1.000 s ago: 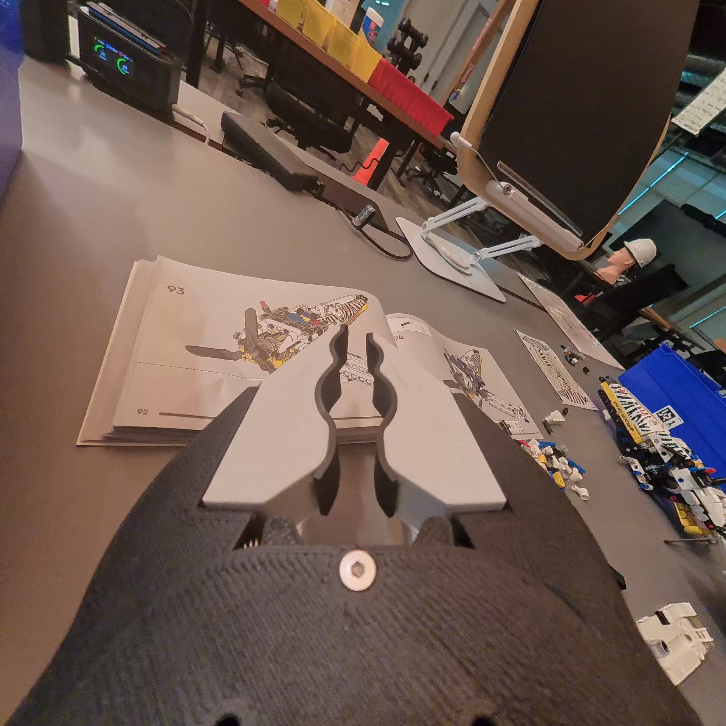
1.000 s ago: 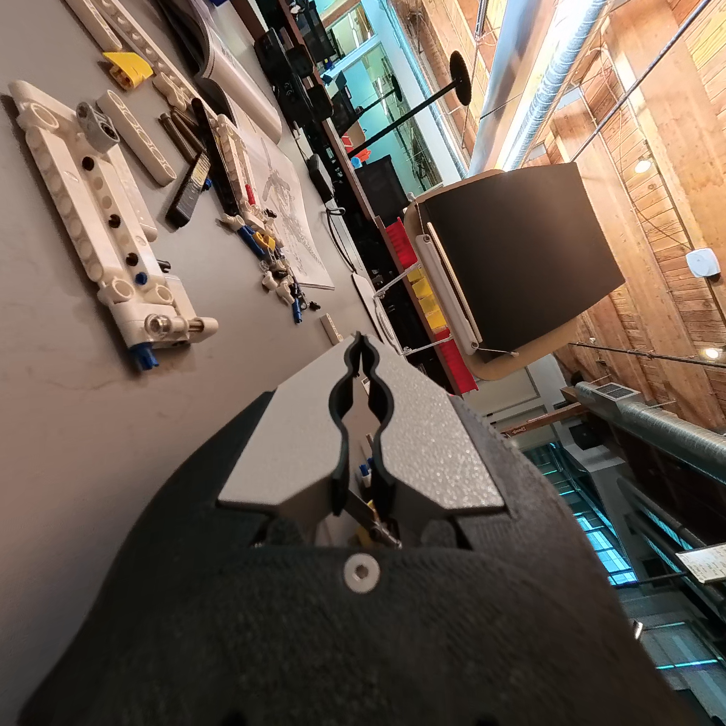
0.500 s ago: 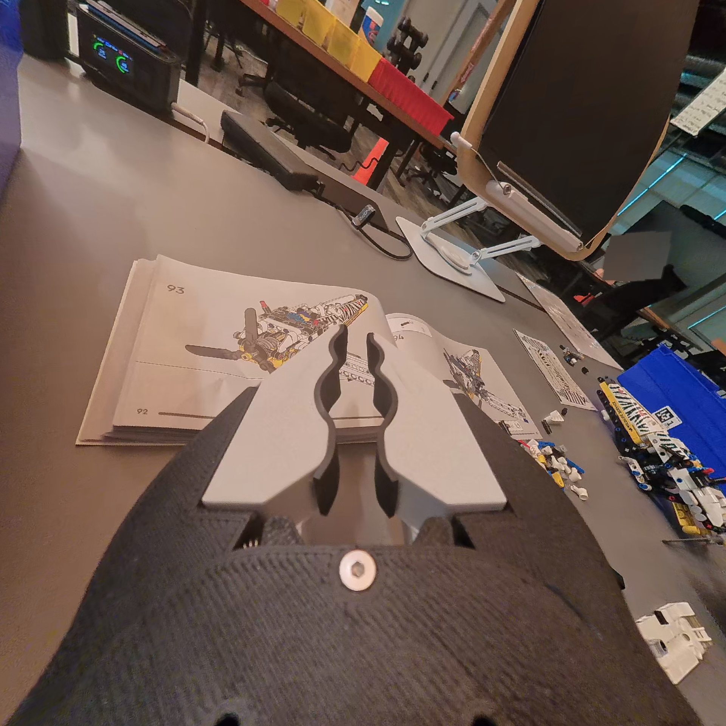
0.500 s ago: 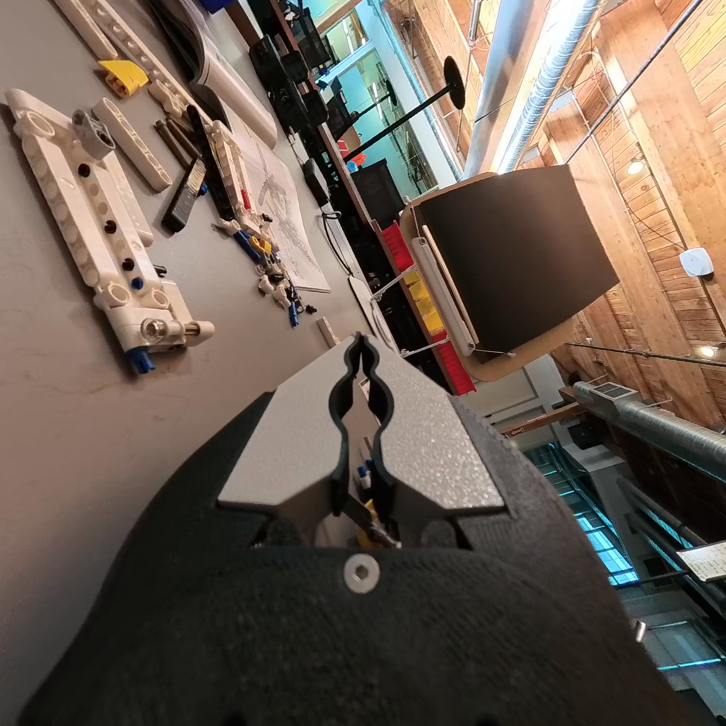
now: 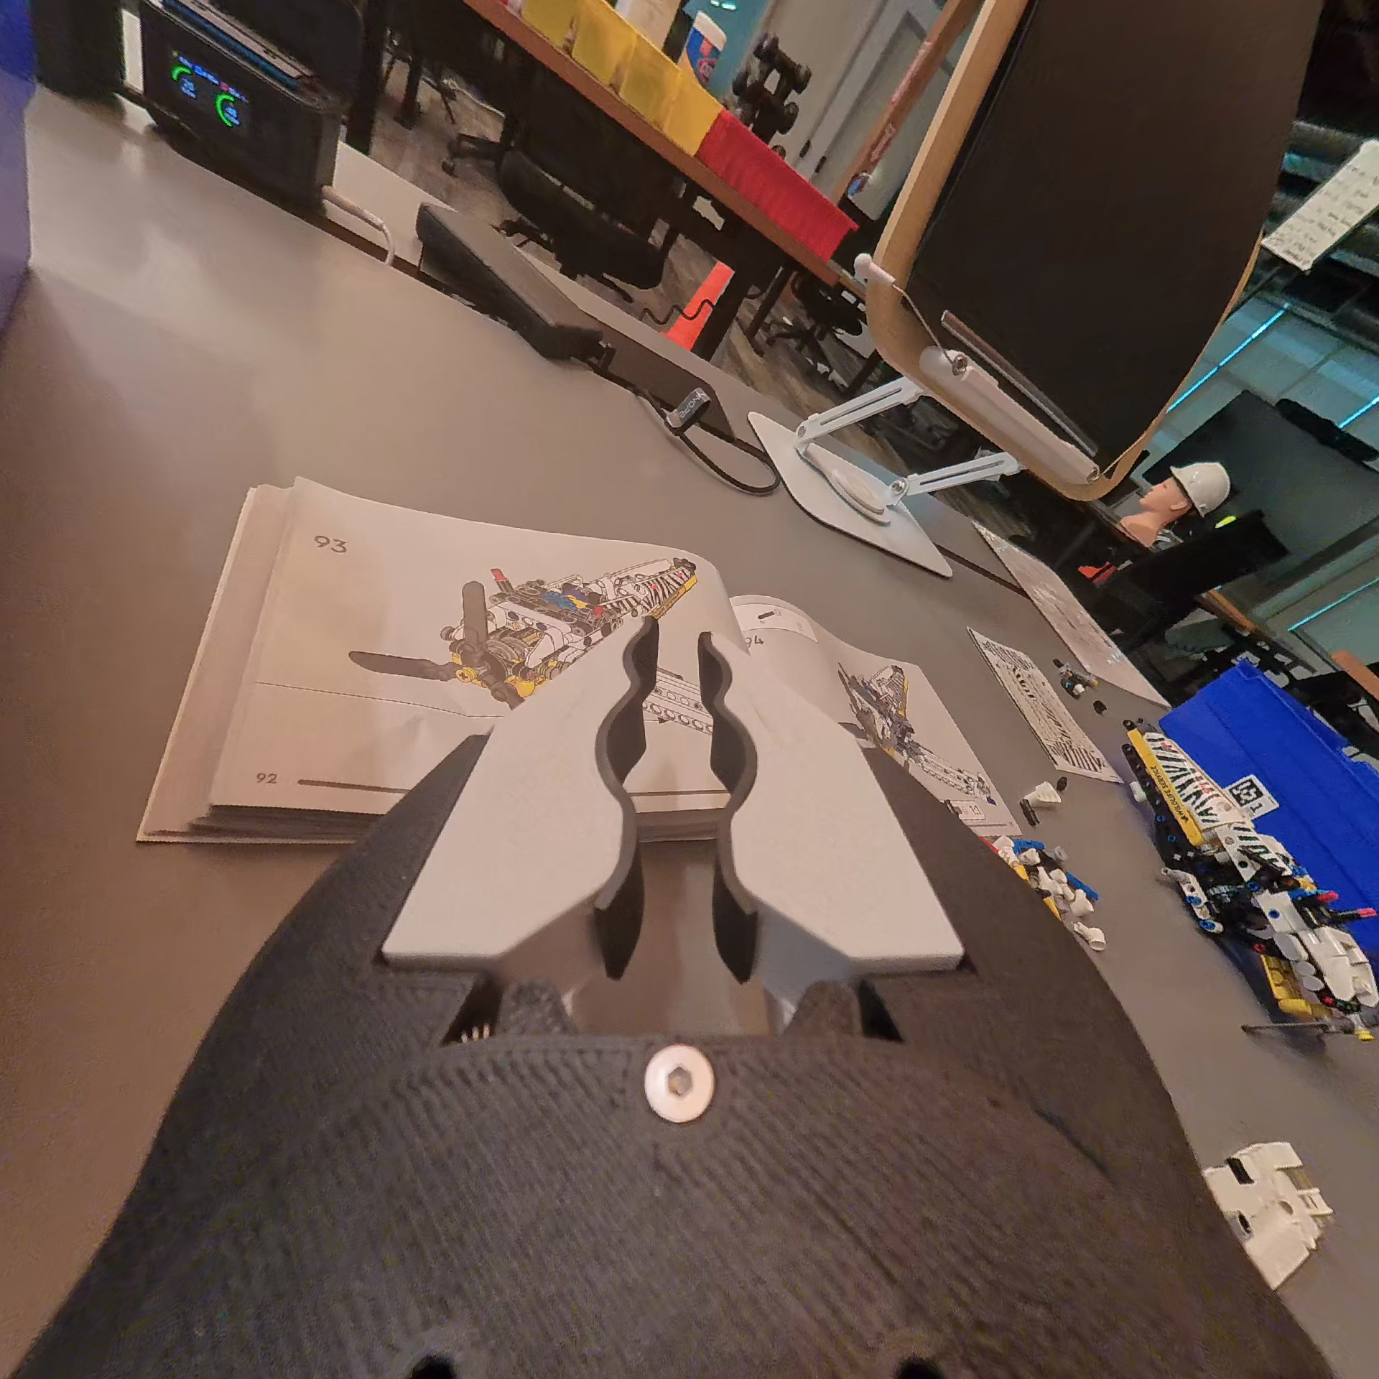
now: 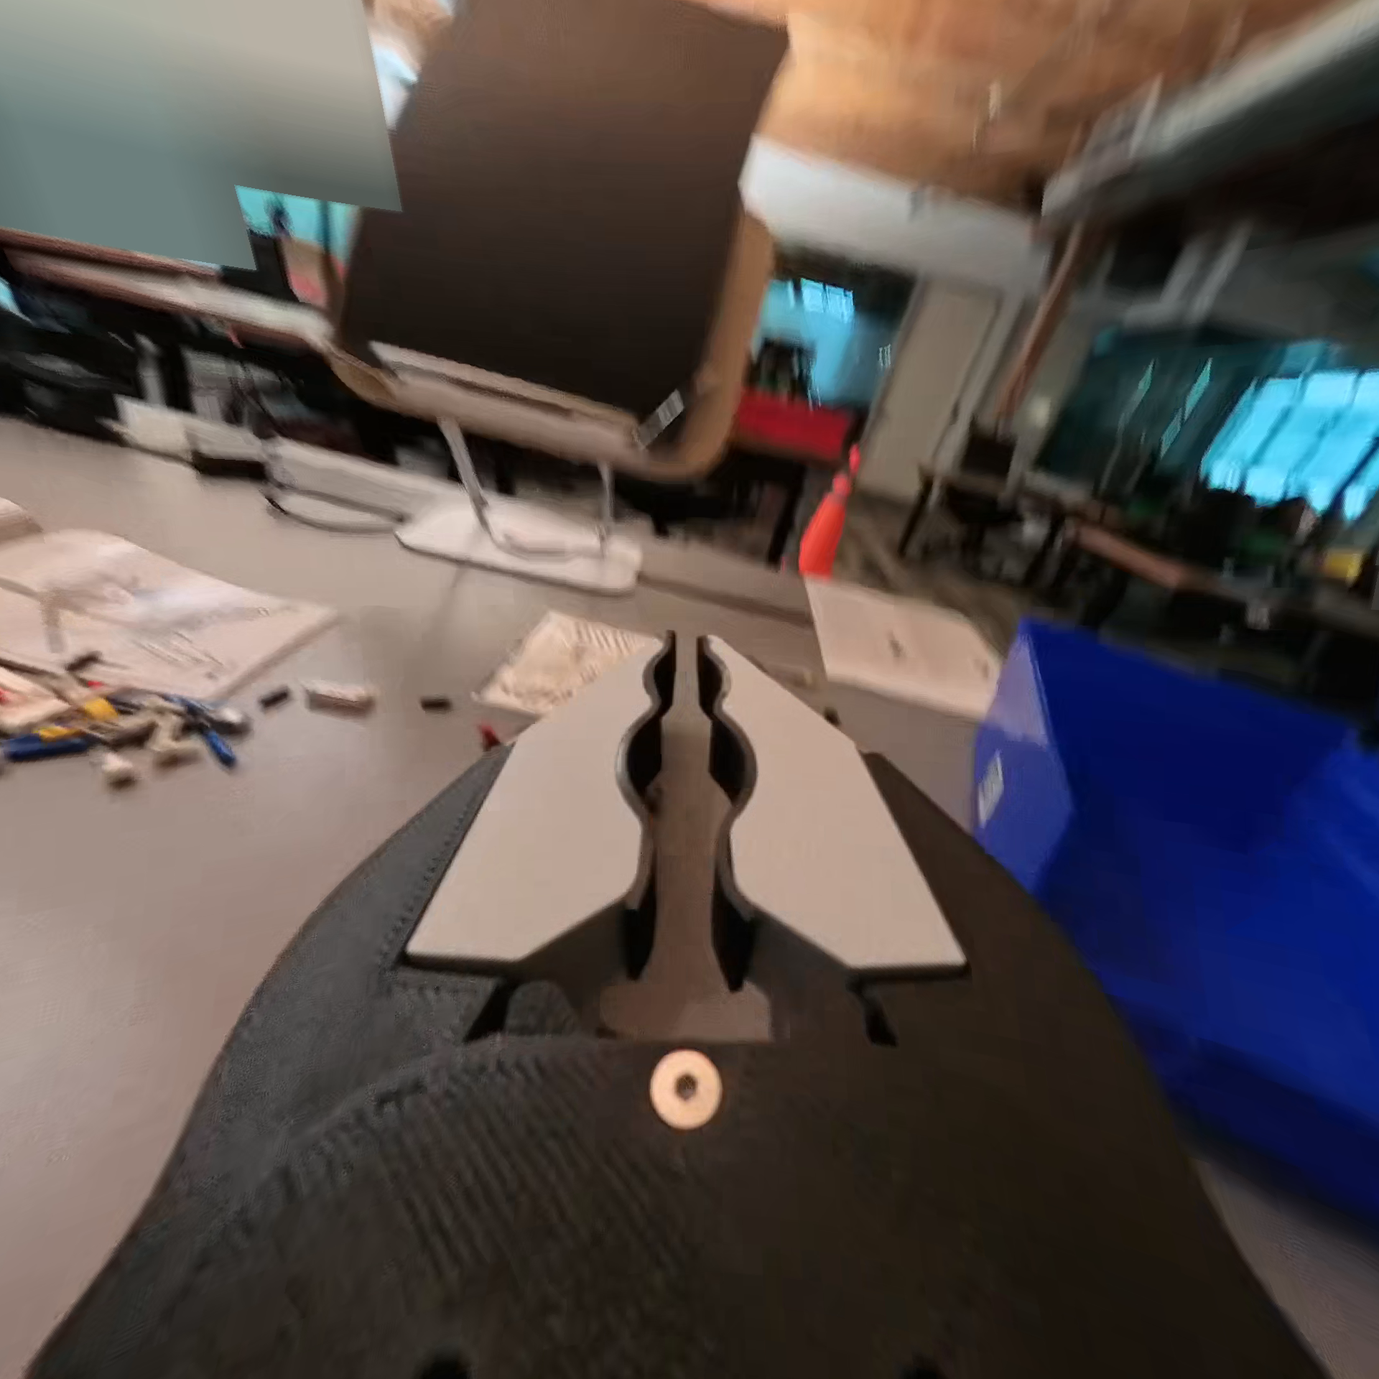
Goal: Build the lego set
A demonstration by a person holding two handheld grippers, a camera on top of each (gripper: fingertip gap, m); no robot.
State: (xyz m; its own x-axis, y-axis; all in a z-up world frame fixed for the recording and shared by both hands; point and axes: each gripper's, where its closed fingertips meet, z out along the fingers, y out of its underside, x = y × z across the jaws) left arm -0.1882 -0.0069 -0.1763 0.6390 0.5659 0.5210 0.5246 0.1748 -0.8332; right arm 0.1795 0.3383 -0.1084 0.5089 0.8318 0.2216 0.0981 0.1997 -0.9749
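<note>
We see the left claw (image 5: 677, 645) slightly parted and empty, poised over the open instruction booklet (image 5: 418, 657) on the grey bench (image 5: 186, 358). To its right lie loose pieces (image 5: 1048, 880) and the partly built lego model (image 5: 1254, 880) — cut off at the frame edge. The right claw (image 6: 686, 648) shows a narrow gap, gripping nothing; its view is blurred, the blue bin (image 6: 1194, 821) to its right — the scattered parts (image 6: 112, 724) to its left are hard to make out.

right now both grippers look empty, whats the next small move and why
Probably steady the right gripper and lower it toward the loose pieces: its view is motion-blurred, its jaws are nearly closed on nothing, and the left gripper sits empty over the instruction booklet.
</note>
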